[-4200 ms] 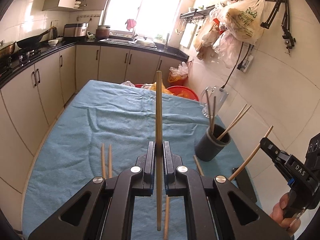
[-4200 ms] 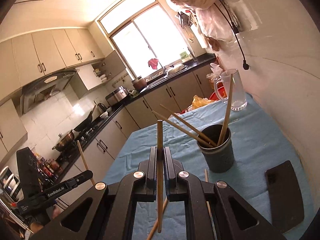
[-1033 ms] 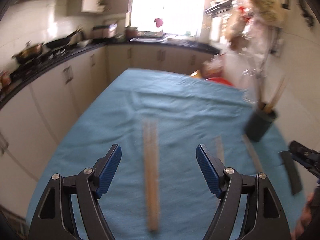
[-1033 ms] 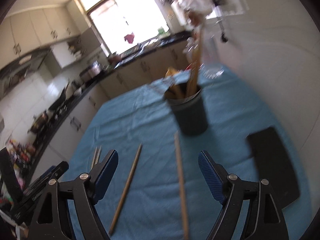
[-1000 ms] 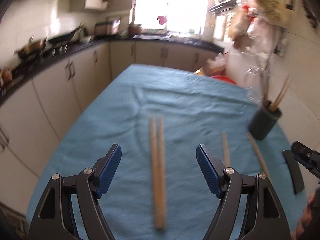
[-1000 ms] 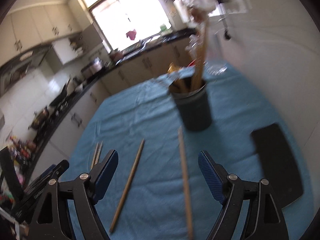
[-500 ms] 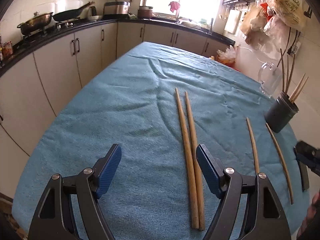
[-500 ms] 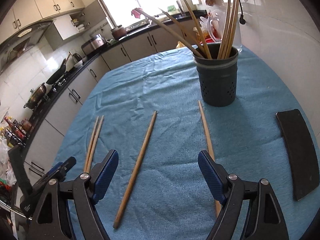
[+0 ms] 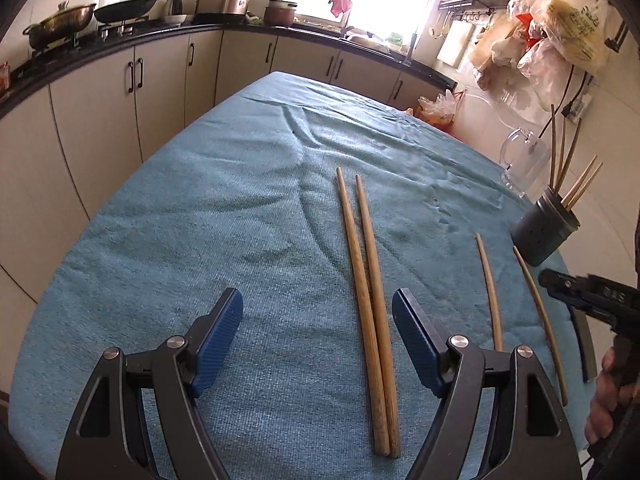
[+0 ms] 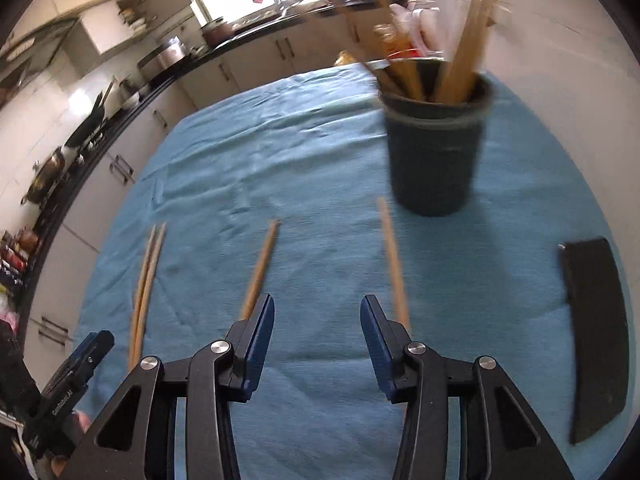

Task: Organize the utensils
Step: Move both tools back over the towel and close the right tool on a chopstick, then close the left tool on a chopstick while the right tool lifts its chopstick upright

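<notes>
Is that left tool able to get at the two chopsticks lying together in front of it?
Probably yes. The left tool is open, and the chopstick pair lies flat on the cloth between its fingers, toward the right one, with nothing on top.

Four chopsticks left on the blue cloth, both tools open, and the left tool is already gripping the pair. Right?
Not quite. The left tool grips nothing: the left wrist view shows its jaws apart with the pair of chopsticks lying loose on the blue cloth between them. The rest holds.
</notes>
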A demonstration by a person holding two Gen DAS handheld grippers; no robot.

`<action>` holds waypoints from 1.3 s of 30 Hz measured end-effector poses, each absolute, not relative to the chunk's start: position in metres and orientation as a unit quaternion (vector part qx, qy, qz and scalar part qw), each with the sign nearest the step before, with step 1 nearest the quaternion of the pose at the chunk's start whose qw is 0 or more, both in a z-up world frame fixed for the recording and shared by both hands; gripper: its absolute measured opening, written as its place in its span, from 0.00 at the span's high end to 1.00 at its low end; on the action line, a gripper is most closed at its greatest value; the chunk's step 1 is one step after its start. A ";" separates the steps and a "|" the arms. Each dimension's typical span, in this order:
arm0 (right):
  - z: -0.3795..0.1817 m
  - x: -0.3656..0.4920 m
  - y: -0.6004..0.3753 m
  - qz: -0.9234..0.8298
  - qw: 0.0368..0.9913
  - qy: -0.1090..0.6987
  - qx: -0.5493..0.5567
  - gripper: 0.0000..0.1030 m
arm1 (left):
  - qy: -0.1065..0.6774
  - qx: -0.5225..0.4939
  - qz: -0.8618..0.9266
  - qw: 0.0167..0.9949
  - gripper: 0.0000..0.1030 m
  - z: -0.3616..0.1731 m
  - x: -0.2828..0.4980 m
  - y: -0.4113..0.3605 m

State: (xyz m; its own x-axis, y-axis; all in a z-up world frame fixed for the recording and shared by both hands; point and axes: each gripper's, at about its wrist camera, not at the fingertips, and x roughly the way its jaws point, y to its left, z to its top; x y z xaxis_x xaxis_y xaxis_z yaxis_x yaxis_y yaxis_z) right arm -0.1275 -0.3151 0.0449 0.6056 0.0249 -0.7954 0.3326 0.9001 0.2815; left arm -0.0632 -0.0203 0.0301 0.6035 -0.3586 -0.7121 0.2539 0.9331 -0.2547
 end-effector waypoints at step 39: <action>0.044 -0.123 -0.333 -0.087 0.884 0.420 0.186 0.93 | 0.464 -0.047 -0.172 0.868 0.41 0.039 -0.032 -0.033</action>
